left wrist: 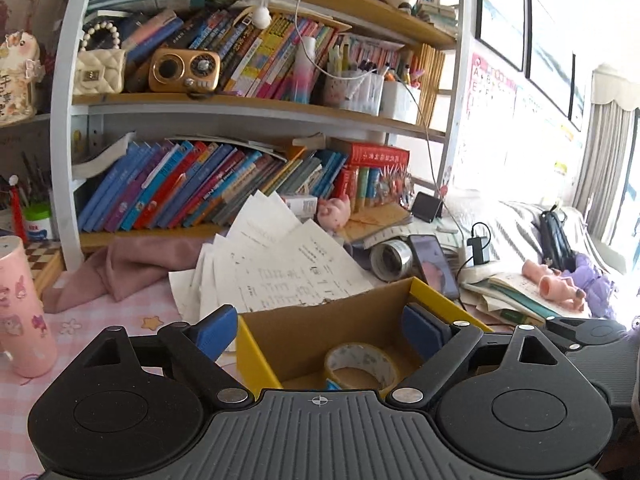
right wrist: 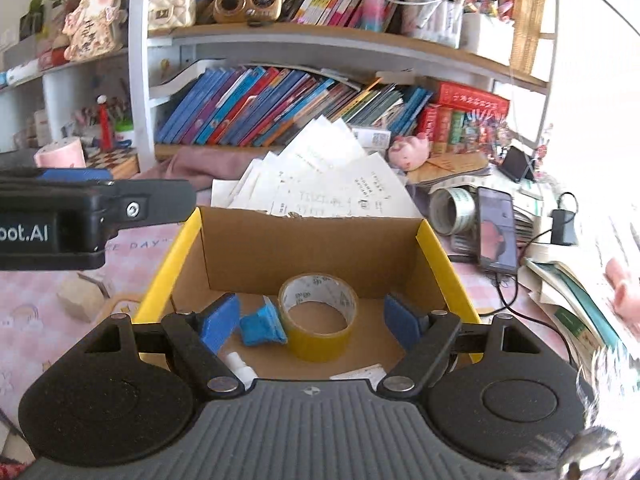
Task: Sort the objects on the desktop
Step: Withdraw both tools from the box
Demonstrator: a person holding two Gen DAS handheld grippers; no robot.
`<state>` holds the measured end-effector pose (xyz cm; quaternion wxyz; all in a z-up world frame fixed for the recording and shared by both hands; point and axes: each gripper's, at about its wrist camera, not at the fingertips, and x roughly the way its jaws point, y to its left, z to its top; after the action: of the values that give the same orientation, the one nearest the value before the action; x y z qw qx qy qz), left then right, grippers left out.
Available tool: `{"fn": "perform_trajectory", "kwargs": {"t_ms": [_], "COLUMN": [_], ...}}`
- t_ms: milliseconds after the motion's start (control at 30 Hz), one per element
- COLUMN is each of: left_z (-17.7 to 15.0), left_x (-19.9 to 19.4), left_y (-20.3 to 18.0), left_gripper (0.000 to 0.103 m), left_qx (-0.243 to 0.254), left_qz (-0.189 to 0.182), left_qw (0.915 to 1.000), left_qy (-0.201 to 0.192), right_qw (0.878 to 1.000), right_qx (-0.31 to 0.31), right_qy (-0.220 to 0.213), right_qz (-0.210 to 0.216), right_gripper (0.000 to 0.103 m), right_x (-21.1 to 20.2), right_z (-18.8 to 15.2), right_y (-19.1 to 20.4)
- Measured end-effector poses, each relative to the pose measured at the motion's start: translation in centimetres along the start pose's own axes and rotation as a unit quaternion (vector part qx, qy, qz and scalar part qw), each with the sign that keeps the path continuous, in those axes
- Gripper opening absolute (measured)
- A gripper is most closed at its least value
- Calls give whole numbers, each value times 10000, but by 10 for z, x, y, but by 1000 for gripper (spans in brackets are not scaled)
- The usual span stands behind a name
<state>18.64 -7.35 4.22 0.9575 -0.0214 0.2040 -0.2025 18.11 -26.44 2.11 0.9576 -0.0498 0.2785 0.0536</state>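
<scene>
Three things already lie in the yellow-edged cardboard box (right wrist: 312, 240): a yellow tape roll (right wrist: 318, 316), a blue crumpled piece (right wrist: 262, 326) at nine o'clock of it, and a white tube (right wrist: 240, 368). Both the left gripper (left wrist: 322, 330) and right gripper (right wrist: 310, 320) gape wide, empty. Fanned white papers (right wrist: 320, 184) at twelve o'clock and a grey tape roll (right wrist: 452, 210) remain unsorted.

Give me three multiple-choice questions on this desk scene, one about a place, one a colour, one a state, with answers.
1. Where is the yellow tape roll?
A. on a shelf
B. inside the cardboard box
C. on the phone

2. What colour is the cup left of the box?
A. pink
B. green
C. black

3. How is the right gripper?
A. shut on the tape
B. shut on paper
C. open

Answers: 1 B, the roll lies on the box floor; 2 A, its body is pink; 3 C, its blue pads stand apart, gripping nothing.
</scene>
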Motion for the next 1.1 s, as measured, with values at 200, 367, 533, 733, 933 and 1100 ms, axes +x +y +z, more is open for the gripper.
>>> {"fn": "perform_trajectory", "kwargs": {"t_ms": [200,367,533,733,933,1100], "left_z": [-6,-13,-23,-39,-53,-61], "left_x": [-25,-51,-78,-101,-120,-132], "left_y": [23,46,72,101,116,126], "left_gripper": [91,91,92,93,93,93], "left_qx": [41,32,-80,-237,-245,-279], "left_qz": [-172,-240,-209,-100,-50,14], "left_qw": [9998,9997,9997,9993,9986,9980], "left_qy": [-87,-93,-29,272,463,558], "right_qw": [9992,9964,9951,9967,9970,9977], "right_qx": [129,317,446,319,369,299], "right_qy": [-214,-414,-394,-228,-14,136], "right_qz": [-328,-674,-784,-715,-681,-593], "right_gripper": [78,80,81,84,84,84], "right_x": [-22,-42,-58,-71,-79,-81], "right_z": [-8,-13,-25,-40,-52,-56], "right_y": [32,60,94,138,165,182]}}
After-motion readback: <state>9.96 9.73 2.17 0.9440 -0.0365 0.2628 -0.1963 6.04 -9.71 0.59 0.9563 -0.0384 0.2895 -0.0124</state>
